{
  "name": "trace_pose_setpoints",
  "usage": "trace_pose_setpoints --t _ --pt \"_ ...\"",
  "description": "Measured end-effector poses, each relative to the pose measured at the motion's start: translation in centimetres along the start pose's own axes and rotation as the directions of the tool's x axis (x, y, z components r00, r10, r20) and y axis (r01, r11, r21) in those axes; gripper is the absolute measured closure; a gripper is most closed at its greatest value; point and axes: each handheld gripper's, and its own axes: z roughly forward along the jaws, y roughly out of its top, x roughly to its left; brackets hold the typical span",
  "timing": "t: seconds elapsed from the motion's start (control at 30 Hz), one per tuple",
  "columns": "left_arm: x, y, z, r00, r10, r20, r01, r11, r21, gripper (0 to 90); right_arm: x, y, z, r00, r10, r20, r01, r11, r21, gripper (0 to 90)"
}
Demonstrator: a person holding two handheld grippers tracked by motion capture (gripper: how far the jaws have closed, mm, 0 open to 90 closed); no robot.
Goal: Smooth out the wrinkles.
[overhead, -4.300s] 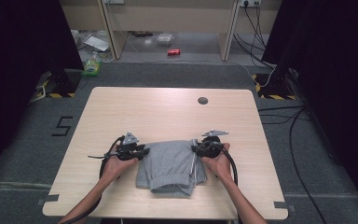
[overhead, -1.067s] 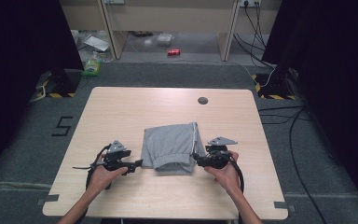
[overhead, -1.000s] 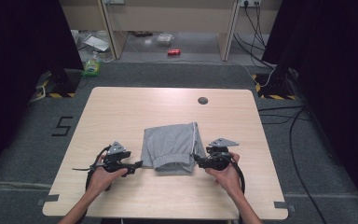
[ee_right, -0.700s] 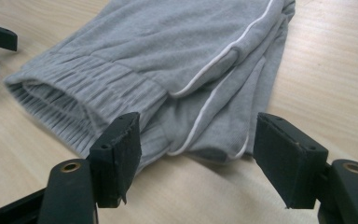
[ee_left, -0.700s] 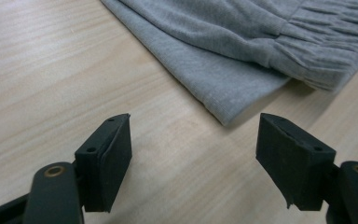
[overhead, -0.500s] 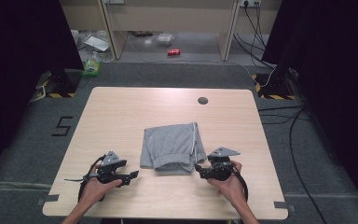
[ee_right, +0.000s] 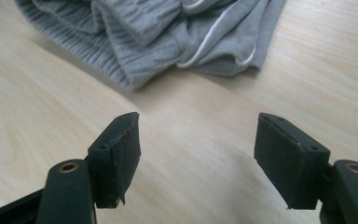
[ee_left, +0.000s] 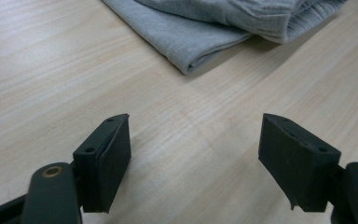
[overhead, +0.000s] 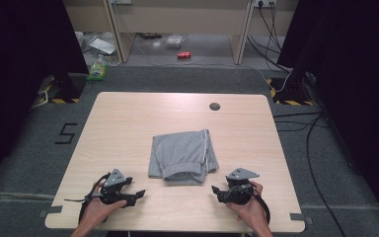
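A folded grey garment (overhead: 182,157) with a white drawstring lies at the middle of the wooden table (overhead: 128,123). My left gripper (overhead: 137,194) rests near the front edge, left of the garment, open and empty. Along its jaws, the left gripper (ee_left: 196,158) faces the garment's folded corner (ee_left: 191,42), a short way off. My right gripper (overhead: 216,190) sits near the front edge, right of the garment, open and empty too. Ahead of the right gripper (ee_right: 196,158) lie the ribbed waistband and white cord (ee_right: 168,32), apart from the jaws.
A small dark round disc (overhead: 214,106) sits on the table near the far right. Dark floor surrounds the table, with cables (overhead: 306,128) on the right and shelving (overhead: 177,24) beyond the far edge.
Both grippers let go of the garment and drew back toward the front edge. The garment now lies folded and still at the table's middle.
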Motion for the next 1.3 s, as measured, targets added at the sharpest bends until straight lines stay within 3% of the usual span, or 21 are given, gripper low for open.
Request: trace_pose_setpoints --t 0.37,0.63,0.73,0.8,0.9,1.3 --pt "-1.2 -0.9 -0.4 0.9994 0.033 -0.009 -0.033 0.9995 0.001 21.9 1.0 -1.9 -1.1 0.9995 -0.025 0.018 0.025 0.999 0.032 25.8" --pt "-2.2 -1.1 -0.3 0.9938 0.088 -0.068 -0.086 0.9956 0.037 15.1 1.3 -2.1 -1.0 0.9986 -0.032 0.043 0.029 0.997 0.065 20.8" --pt "-2.2 -1.1 -0.3 0.9935 0.088 -0.072 -0.086 0.9957 0.036 14.4 1.3 -2.2 -0.7 0.9981 -0.044 0.044 0.04 0.995 0.093 19.6" --pt "-2.2 -1.1 -0.3 0.9939 0.086 -0.069 -0.084 0.9958 0.037 14.1 1.4 -2.4 -0.5 0.9965 -0.064 0.054 0.059 0.994 0.092 14.3" --pt "-2.2 -1.1 -0.3 0.9941 0.085 -0.066 -0.083 0.9958 0.038 13.9 1.5 -2.5 -0.4 0.9959 -0.08 0.041 0.076 0.993 0.088 14.5" --pt "-2.1 -1.1 -0.3 0.9944 0.085 -0.062 -0.083 0.9958 0.039 13.4 1.5 -2.5 -0.2 0.996 -0.083 0.034 0.081 0.994 0.075 14.4"
